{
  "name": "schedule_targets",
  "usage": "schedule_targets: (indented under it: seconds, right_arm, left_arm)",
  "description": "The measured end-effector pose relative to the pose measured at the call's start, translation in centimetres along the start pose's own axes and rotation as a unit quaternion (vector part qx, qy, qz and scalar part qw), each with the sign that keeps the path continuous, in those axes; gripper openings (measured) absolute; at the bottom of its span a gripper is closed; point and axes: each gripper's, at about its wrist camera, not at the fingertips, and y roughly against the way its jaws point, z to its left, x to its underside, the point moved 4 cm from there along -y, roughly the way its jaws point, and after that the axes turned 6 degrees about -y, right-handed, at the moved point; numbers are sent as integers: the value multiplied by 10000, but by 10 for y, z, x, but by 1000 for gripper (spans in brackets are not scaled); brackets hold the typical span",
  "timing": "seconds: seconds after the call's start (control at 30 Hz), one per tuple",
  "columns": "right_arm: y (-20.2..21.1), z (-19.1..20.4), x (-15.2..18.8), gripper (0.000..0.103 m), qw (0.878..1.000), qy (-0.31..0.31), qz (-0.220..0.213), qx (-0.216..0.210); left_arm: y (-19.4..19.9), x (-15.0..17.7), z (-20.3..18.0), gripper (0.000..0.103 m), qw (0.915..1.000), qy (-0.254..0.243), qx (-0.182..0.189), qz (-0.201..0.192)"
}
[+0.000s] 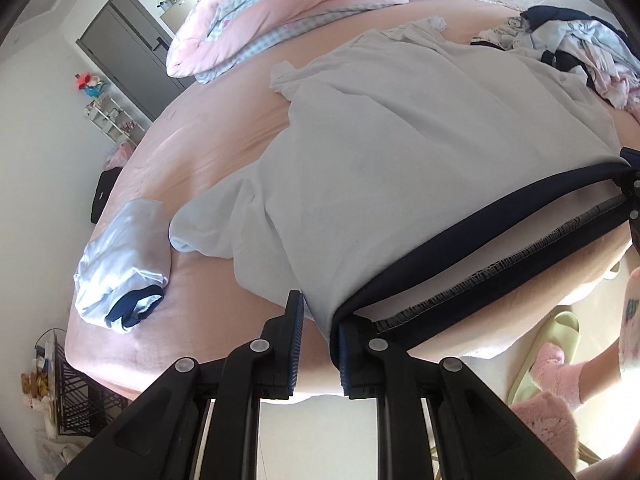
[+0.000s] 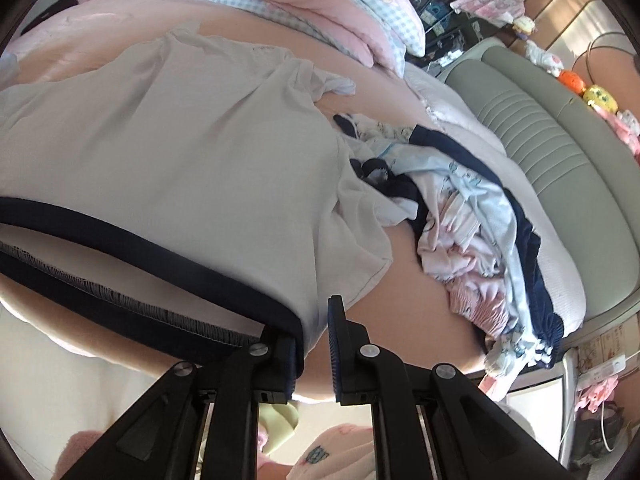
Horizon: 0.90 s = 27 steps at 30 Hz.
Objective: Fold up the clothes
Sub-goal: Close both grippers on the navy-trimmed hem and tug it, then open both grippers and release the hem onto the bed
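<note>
A white garment (image 1: 400, 140) (image 2: 160, 140) with a navy waistband (image 1: 480, 220) (image 2: 140, 248) lies spread over the pink bed (image 1: 200, 152). Its waistband end is lifted and pulled taut between both grippers. My left gripper (image 1: 320, 340) is shut on the waistband's left corner, with white cloth and navy band pinched between the pads. My right gripper (image 2: 314, 340) is shut on the opposite corner, and it also shows at the far right edge of the left wrist view, right gripper (image 1: 632, 188). The waist opening gapes, showing the ribbed inner elastic.
A folded light-blue garment (image 1: 120, 264) lies on the bed's left part. A heap of unfolded clothes (image 2: 480, 220) (image 1: 580, 52) sits beside the white garment. A pink quilt (image 1: 280, 20) (image 2: 320, 12) is piled at the far side. A person's pink-socked foot (image 1: 560, 372) and a green slipper (image 1: 560, 332) are on the floor.
</note>
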Motion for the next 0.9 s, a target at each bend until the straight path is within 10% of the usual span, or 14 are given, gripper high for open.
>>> schedule_targets:
  seconds: [0.3,0.5,0.6,0.9]
  right_arm:
    - [6,12,7,16,9990,202,-28,-388]
    - [11,0,7,30,9910,-325,212,-1278]
    - [15,-12,5,57,9756,-852,286,-2001]
    - [32,-39,-2,69,9387,-1655,-67,-3024]
  left_arm:
    - [16,-2,-11,18,9989,-282,241,-278]
    - [33,-4,-3,78,9965,63,583,-588]
    - [43,-8,9,79,9949,267,607,-762]
    - [52,-14,47,79,9904,863,645,-870]
